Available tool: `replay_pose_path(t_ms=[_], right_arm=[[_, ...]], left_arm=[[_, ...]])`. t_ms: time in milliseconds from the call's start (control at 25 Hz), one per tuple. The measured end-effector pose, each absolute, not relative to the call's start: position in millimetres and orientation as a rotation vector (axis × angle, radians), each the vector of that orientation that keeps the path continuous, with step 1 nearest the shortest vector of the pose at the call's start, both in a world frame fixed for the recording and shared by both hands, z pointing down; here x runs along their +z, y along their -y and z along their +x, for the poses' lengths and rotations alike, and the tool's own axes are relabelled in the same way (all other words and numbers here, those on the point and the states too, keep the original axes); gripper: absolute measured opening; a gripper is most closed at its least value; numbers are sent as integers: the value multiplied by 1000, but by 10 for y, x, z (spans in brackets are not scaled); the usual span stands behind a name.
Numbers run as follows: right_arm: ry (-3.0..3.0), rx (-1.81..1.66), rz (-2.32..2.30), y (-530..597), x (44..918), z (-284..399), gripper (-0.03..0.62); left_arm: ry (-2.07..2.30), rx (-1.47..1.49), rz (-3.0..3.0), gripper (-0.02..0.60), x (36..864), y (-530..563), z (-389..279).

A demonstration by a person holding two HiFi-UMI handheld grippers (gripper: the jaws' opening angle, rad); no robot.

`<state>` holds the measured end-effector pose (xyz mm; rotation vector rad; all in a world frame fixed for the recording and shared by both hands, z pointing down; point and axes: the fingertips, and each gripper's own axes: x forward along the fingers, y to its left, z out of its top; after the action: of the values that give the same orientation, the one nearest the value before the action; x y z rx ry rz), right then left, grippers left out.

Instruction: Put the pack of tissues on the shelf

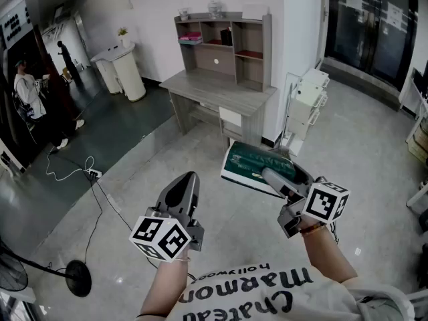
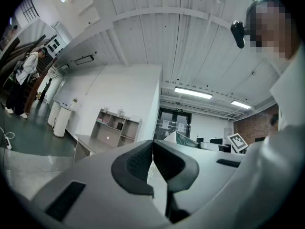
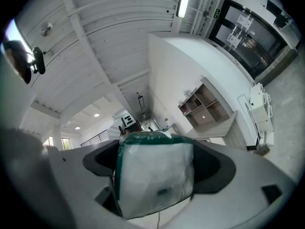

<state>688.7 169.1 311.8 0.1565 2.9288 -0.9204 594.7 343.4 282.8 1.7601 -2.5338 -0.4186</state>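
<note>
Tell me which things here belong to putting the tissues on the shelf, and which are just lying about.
For the job:
- pack of tissues, clamped in the right tool
- shelf on top of the desk

Just lying about:
- left tool, shut and empty
- white bins
- floor power strip
- fan stand
- white cart

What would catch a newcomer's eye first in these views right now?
The green-and-white pack of tissues stands out, clamped between the wide-set jaws of the right gripper and held out in front of the person. Beside it the left gripper is empty, with its jaws together. Ahead stands the grey desk with its shelf, where the pack has not yet been put.
</note>
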Motion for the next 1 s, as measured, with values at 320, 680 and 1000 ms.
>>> replay_pose_path(t_ms=[320,680,1000], right_arm=[[-2938,-891,130,-1730,3065,6706,476],[-2926,-863,111,-1941,3081,6381,475],[-2914,-971,155,-2045,3318,6136,476]], left_arm=[[2521,-435,1768,17,2811,-3516,5750],[2538,-429,1786,17,2763,-3782,5432],[2499,-467,1749,17,3045,-3878,5255]])
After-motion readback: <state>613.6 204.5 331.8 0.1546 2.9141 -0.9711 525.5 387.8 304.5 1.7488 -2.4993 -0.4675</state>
